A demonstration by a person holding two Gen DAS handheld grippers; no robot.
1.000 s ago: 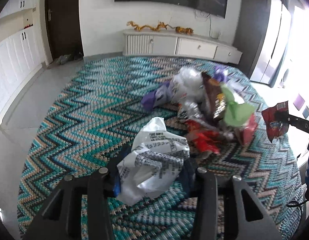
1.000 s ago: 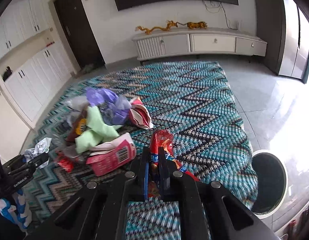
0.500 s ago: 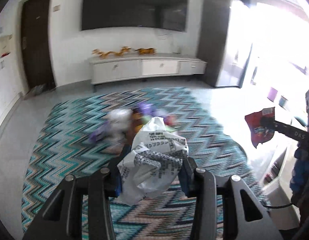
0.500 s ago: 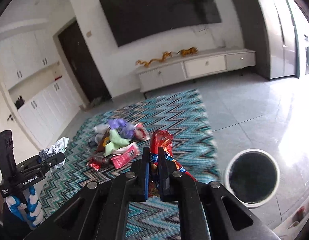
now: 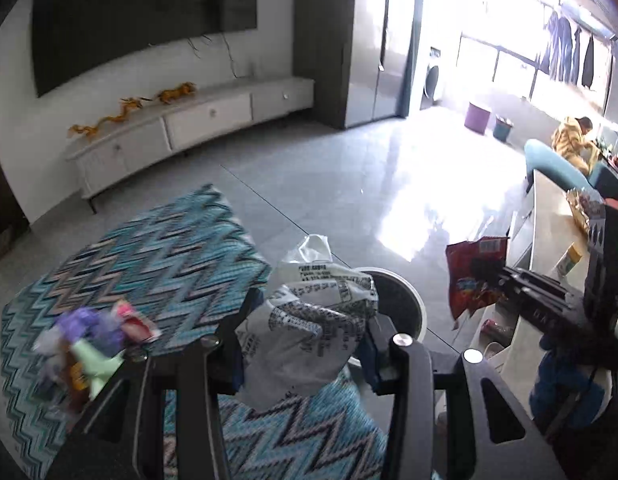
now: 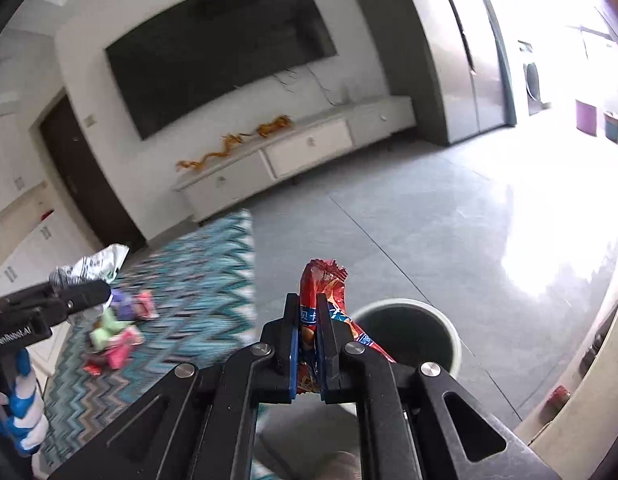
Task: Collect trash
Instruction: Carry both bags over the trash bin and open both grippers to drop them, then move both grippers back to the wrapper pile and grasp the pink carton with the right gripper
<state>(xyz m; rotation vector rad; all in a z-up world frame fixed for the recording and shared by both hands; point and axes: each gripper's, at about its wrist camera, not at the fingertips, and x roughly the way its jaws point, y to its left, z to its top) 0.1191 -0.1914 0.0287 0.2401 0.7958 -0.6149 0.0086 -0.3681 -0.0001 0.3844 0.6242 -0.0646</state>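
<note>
My left gripper (image 5: 305,336) is shut on a crumpled white printed plastic bag (image 5: 309,320), held above the rug's edge just in front of a round white-rimmed trash bin (image 5: 409,308). In the right wrist view, my right gripper (image 6: 308,344) is shut on a red snack wrapper (image 6: 323,280), close to the bin (image 6: 405,332), which stands on the grey floor just beyond it. The left wrist view also shows the red wrapper (image 5: 475,276) at the right. A pile of loose wrappers (image 5: 93,336) lies on the zigzag rug (image 5: 161,256) behind, at the left.
A low white TV cabinet (image 6: 293,160) lines the far wall under a dark screen. A pale counter edge (image 5: 549,240) runs along the right near the bin. A person in yellow (image 5: 573,144) sits far off by the bright windows. Grey tiled floor (image 6: 449,216) stretches beyond the rug.
Both grippers have swung away from the trash pile toward the right, still holding the bag and the wrapper. The bin has come into view close under them; the pile now lies off to the left.
</note>
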